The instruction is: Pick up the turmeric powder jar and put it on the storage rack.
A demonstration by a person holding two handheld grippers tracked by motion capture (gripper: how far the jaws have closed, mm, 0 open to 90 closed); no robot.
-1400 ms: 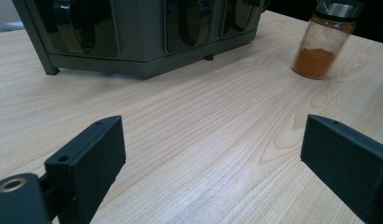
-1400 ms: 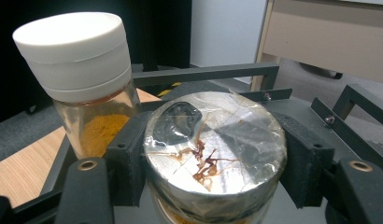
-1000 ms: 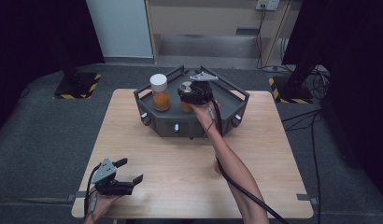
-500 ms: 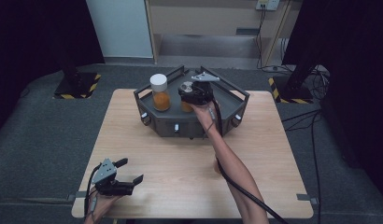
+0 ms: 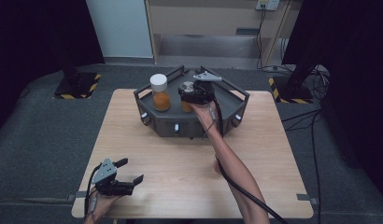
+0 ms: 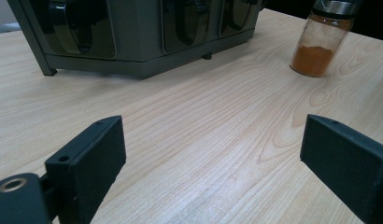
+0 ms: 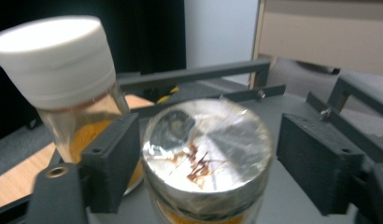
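Right gripper [image 7: 206, 154] at center frame: we see its 2 jaws, just opened, flanking the silver-capped jar [image 7: 208, 154] without pressing it, on the grey rack [image 5: 227, 100] beside the white-capped jar [image 7: 59, 79].

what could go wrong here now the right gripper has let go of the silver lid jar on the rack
The right gripper has just been opening, yet the silver-lid jar sits between its jaws, close to the left pad. Lifting away crookedly could catch the lid and tip the jar.

The white-cap jar stands right beside that pad, so a sideways move could knock it.

The cable trails over the table and might snag the rack.
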